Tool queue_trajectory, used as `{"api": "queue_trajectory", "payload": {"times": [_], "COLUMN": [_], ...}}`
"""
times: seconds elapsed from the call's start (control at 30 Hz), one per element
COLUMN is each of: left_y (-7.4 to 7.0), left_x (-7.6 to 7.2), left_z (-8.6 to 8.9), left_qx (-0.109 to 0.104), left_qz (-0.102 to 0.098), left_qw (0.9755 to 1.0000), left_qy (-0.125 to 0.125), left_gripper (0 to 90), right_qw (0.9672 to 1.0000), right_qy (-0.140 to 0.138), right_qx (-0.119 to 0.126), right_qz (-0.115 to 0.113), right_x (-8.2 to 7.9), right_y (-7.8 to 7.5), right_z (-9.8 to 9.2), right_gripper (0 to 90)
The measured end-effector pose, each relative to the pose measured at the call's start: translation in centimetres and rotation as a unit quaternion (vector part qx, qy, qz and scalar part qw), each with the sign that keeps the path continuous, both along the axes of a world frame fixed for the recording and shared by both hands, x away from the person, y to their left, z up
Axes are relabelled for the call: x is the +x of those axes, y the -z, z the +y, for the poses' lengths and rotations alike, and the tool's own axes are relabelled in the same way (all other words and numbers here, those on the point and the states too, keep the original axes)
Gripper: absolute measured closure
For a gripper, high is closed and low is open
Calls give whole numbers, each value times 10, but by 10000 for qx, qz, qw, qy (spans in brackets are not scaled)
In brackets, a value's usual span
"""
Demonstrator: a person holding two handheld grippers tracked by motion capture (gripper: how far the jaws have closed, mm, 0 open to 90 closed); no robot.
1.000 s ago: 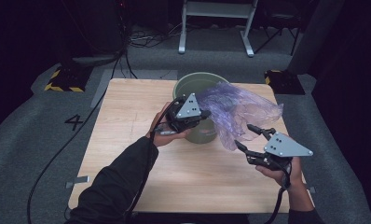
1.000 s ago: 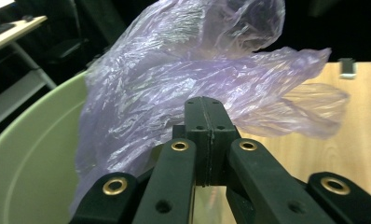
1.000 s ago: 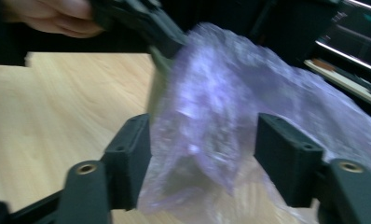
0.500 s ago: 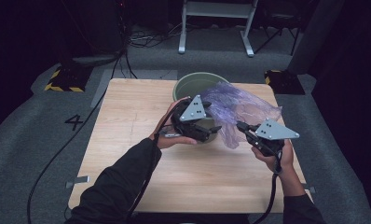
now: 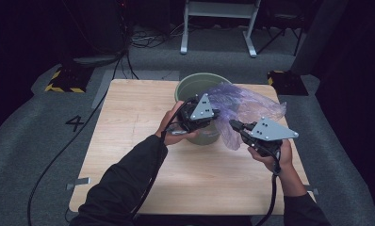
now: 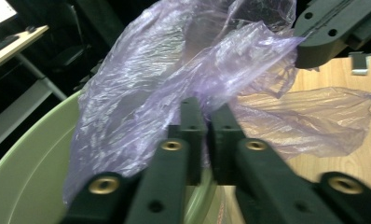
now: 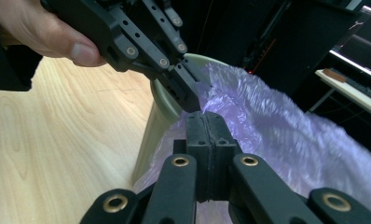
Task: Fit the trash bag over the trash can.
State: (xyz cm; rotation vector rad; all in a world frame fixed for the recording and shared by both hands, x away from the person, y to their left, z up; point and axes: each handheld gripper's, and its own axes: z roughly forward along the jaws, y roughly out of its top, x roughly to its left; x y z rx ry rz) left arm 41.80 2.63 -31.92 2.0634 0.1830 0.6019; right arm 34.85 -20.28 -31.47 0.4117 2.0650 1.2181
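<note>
Pale wooden table [image 5: 129, 141], cut off at the near edge. Round green bin [image 5: 195, 87], partly hidden under crinkled translucent purple plastic bag [image 5: 244, 106]. Left hand-held gripper [image 5: 216, 113] and right hand-held gripper [image 5: 233, 124] both pinching bag film, the left's jaws just closed.

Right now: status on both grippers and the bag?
Left gripper and right gripper both shut on the purple bag. Bag bunched over the green bucket's rim, not yet lining it. Nothing in the way.
</note>
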Motion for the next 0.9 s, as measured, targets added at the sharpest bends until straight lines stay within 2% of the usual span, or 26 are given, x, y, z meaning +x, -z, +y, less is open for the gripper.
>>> {"api": "queue_trajectory", "payload": {"times": [0.03,0.07,0.1,0.13,0.2,0.27,0.33,0.43,0.53,0.63,0.8,0.9], "left_y": [0,-1,-1,-2,-3,-5,-5,-6,-7,-6,-5,-3], "left_x": [0,0,0,1,2,4,5,8,10,11,13,13], "left_z": [1,4,6,10,18,26,34,48,59,71,92,104], "left_qx": [36,38,20,-7,-115,-164,-252,-398,-520,-577,-714,-781], "left_qz": [-13,-26,-19,-3,56,72,132,239,332,342,422,465], "left_qw": [10000,10000,10000,10000,9999,9997,9994,9985,9976,9970,9950,9938], "left_qy": [-1,-16,-31,-62,-86,-159,-208,-282,-321,-394,-560,-648], "left_gripper": [896,897,898,898,899,898,899,899,899,899,899,899], "right_qw": [10000,10000,9999,9998,9997,9994,9995,9986,9964,9945,9934,9946], "right_qy": [7,8,104,153,143,269,237,483,726,863,891,770], "right_qx": [2,24,91,130,188,229,210,13,-257,-422,-622,-633], "right_qz": [-11,-8,-31,-24,-22,-53,-84,-205,-359,-417,-362,-292], "right_x": [0,1,2,3,3,2,1,2,4,9,15,15], "right_y": [-1,-3,-5,-6,-8,-10,-9,-7,-2,3,10,12], "right_z": [1,2,2,2,-1,-6,-12,-21,-28,-33,-43,-49], "right_gripper": [898,848,729,690,552,487,427,319,280,262,260,248]}}
